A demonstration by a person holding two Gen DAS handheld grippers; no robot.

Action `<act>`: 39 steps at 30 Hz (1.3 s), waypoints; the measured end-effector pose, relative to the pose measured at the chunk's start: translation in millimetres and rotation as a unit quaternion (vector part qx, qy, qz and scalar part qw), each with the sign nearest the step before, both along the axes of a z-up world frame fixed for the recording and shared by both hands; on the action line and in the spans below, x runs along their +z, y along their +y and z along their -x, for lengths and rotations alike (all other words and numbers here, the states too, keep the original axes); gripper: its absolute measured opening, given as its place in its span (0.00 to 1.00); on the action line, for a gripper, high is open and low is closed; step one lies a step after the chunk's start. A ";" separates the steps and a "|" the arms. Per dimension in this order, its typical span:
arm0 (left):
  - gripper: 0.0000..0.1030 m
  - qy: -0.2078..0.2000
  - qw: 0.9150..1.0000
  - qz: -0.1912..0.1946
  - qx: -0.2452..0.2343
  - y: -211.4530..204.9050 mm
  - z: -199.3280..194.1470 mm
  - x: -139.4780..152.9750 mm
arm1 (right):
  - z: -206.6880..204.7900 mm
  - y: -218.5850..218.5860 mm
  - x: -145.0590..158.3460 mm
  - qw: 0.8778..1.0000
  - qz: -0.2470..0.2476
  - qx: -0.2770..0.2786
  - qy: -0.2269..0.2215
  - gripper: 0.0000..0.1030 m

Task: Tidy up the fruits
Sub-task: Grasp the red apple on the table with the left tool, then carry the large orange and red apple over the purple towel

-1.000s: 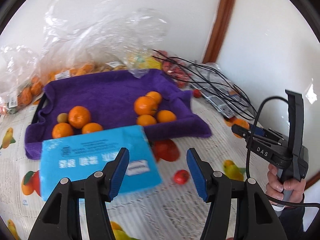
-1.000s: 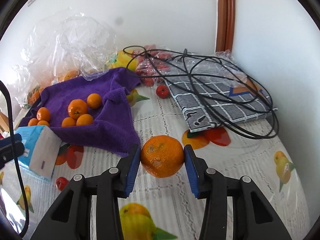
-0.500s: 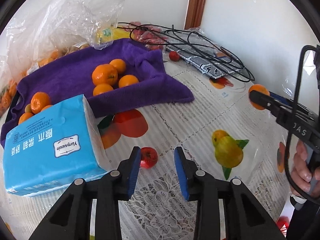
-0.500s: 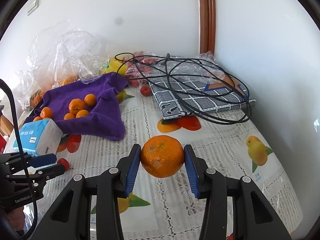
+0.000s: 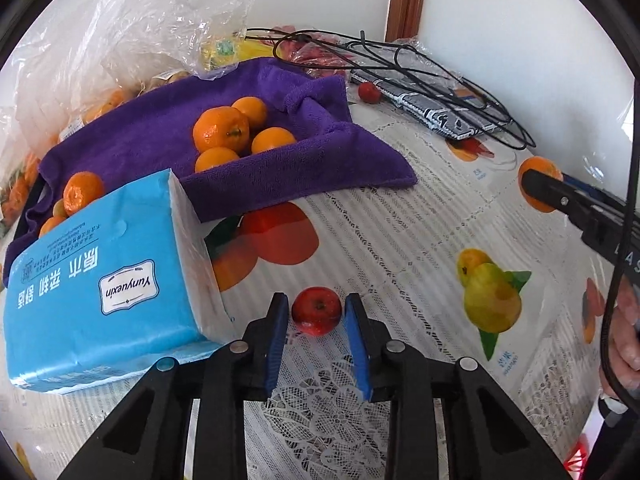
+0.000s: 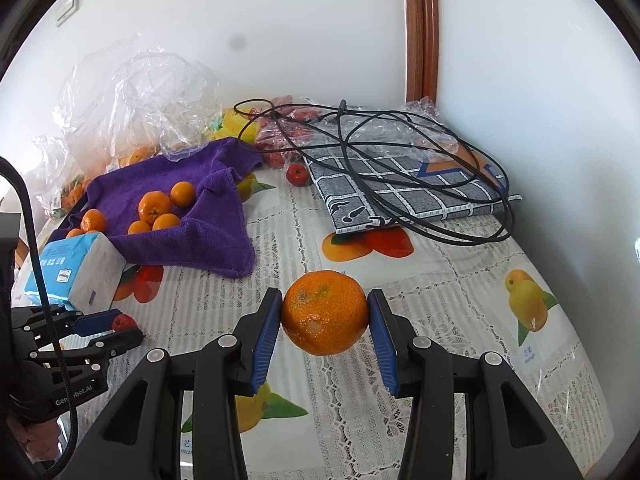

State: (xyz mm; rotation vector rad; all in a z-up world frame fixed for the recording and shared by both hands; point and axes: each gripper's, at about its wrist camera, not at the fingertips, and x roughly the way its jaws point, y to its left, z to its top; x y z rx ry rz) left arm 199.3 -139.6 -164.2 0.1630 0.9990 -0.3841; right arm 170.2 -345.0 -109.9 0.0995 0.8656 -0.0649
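Note:
My left gripper point(image 5: 316, 312) has its blue pads on either side of a small red fruit point(image 5: 317, 310) on the tablecloth, with slim gaps still showing; it also shows in the right wrist view point(image 6: 122, 322). My right gripper point(image 6: 325, 316) is shut on a large orange point(image 6: 325, 313) and holds it above the table; that orange also shows in the left wrist view point(image 5: 538, 188). Several small oranges point(image 5: 228, 136) lie on a purple towel point(image 5: 256, 120).
A blue tissue pack point(image 5: 100, 284) lies just left of my left gripper. Clear plastic bags point(image 6: 136, 92) with fruit stand behind the towel. A checked packet point(image 6: 408, 188) with black cables point(image 6: 360, 120) lies at the back right. Another small red fruit point(image 6: 297, 174) sits near it.
My left gripper moved down and forward, and its pads closed in around the small red fruit. My right gripper still holds the orange, lifted a little higher and back.

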 end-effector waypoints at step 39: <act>0.23 -0.017 0.998 0.058 0.005 17.8 16.2 20.5 | 15.5 32.7 6.0 1.000 -0.006 0.016 0.008 0.42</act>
